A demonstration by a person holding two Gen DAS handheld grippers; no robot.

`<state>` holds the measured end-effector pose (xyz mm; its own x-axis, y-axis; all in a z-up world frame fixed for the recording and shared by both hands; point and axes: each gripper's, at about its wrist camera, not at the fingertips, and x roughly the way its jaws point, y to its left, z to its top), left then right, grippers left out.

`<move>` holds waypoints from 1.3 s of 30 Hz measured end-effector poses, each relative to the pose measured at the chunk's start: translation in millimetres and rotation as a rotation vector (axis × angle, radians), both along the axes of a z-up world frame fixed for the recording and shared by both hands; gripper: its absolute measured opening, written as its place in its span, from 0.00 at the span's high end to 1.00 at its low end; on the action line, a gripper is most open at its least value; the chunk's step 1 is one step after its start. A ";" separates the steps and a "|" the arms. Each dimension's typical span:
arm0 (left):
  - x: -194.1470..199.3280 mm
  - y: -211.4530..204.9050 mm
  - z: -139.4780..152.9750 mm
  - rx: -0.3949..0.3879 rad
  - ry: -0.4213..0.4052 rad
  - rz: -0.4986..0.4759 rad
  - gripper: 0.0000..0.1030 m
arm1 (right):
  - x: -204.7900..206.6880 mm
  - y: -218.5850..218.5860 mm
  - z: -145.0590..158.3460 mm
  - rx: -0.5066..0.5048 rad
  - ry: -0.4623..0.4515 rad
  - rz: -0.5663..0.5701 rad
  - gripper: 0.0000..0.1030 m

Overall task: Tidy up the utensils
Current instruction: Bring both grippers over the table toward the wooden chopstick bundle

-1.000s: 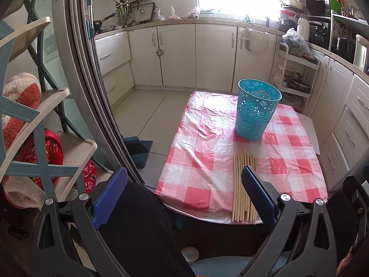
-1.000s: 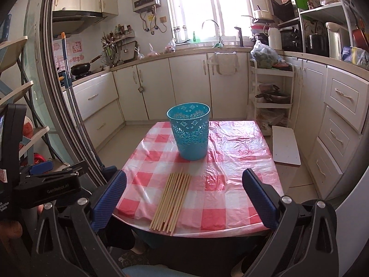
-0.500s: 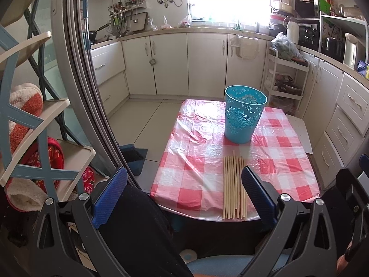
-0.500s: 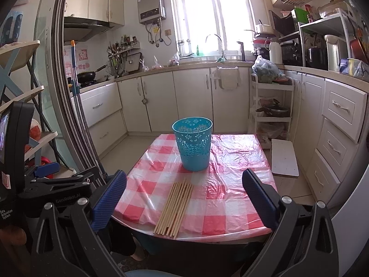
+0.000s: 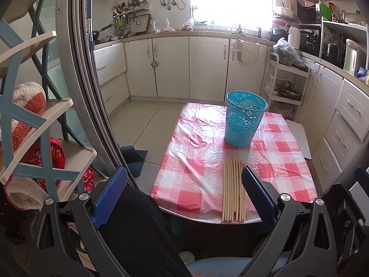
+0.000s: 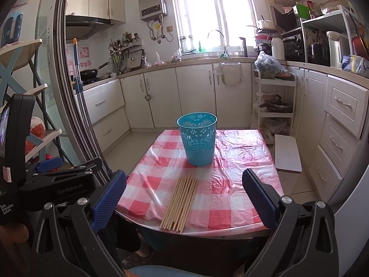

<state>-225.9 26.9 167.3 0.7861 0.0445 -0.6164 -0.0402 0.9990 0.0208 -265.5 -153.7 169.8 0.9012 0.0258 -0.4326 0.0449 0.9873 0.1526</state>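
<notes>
While both grippers, left gripper (image 5: 183, 195) and right gripper (image 6: 184, 196), hang spread and empty, chopsticks (image 6: 180, 204) lie ahead near the table's (image 6: 239, 161) edge.

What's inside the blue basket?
The blue basket looks empty near its rim; only the patterned inner wall shows. Its bottom is hidden by the wall, so I can't tell. The chopsticks lie outside on the tablecloth.

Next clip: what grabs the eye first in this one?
The teal perforated basket stands upright toward the middle of the red-and-white checked tablecloth. In front of it, a flat row of wooden chopsticks lies side by side, reaching the near table edge. Both the left gripper and the right gripper hang open and empty short of the table.
</notes>
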 end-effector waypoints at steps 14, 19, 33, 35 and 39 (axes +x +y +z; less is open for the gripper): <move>-2.3 -0.8 0.6 0.001 -0.008 -0.001 0.07 | -4.6 1.1 4.4 -0.013 -0.013 0.007 0.07; -2.8 -1.1 0.9 0.002 -0.011 0.000 0.07 | -4.8 1.6 4.6 -0.014 -0.014 0.007 0.07; 5.8 0.3 -7.0 0.015 0.004 0.002 0.08 | 4.8 -5.2 -1.3 -0.026 0.010 -0.008 0.07; 10.2 -2.4 -12.0 0.016 0.014 -0.012 0.08 | 11.7 -8.7 -6.7 -0.026 0.028 -0.013 0.07; 23.3 -1.5 -22.2 0.009 0.046 -0.020 0.08 | 32.1 -13.6 -24.3 -0.038 0.081 -0.020 0.07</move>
<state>-202.5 25.4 145.1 0.7575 0.0345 -0.6519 -0.0191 0.9993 0.0307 -233.4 -167.3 145.5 0.8633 -0.0095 -0.5046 0.0755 0.9910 0.1104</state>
